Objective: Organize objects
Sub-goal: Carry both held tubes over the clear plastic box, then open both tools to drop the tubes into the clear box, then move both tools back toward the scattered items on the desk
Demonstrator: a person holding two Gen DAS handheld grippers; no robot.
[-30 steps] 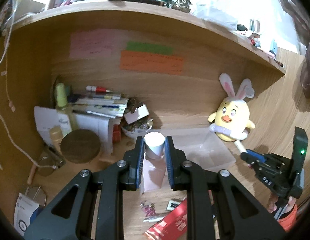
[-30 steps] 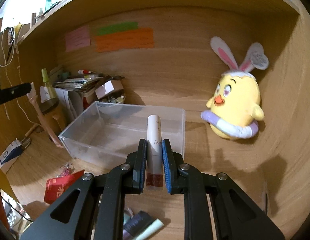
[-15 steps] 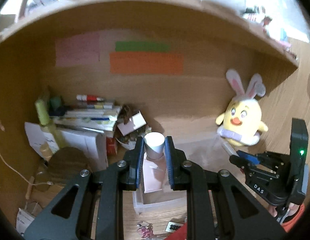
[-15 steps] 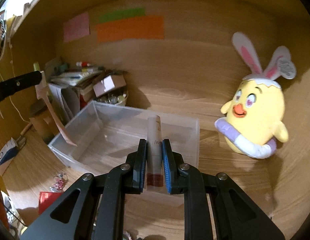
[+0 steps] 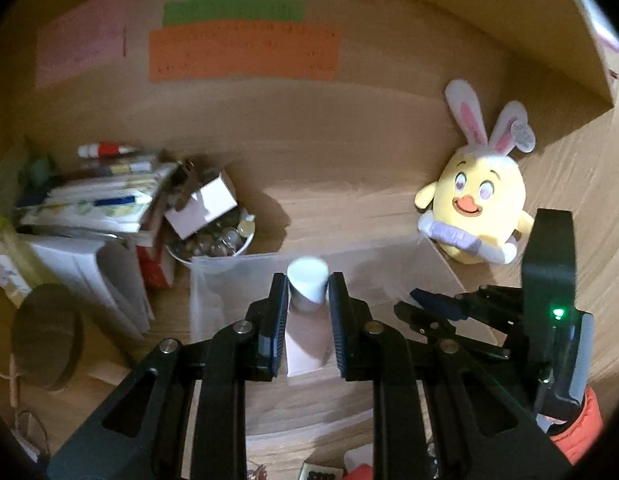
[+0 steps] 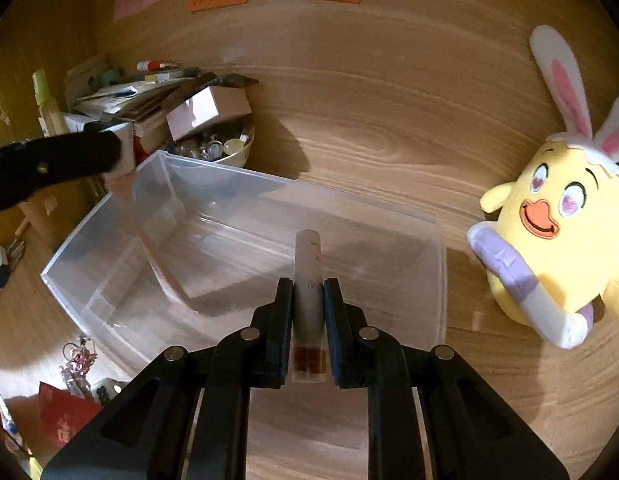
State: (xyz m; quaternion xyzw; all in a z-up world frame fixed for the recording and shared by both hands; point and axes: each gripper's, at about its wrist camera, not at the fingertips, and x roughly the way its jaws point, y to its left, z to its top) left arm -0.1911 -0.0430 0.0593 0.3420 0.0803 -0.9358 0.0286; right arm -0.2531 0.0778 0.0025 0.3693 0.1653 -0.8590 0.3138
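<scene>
My left gripper (image 5: 307,280) is shut on a pink squeeze tube (image 5: 307,340) with a white cap, held above the clear plastic bin (image 5: 229,276). In the right wrist view the left gripper (image 6: 109,160) holds that pink tube (image 6: 127,196) hanging over the bin's left end. My right gripper (image 6: 308,284) is shut on a slim frosted white tube (image 6: 308,264) with a brown band, held over the near side of the clear bin (image 6: 439,272). The right gripper also shows in the left wrist view (image 5: 413,300).
A yellow plush chick with bunny ears (image 6: 557,220) sits right of the bin. A bowl of small items (image 6: 217,148), a small box and stacked papers (image 5: 93,200) stand at back left. A red packet (image 6: 65,420) and trinkets lie in front.
Both grippers have moved forward and down toward the bin with their tubes. The pink tube now hangs over the bin's left end, and the white tube is over its near side.
</scene>
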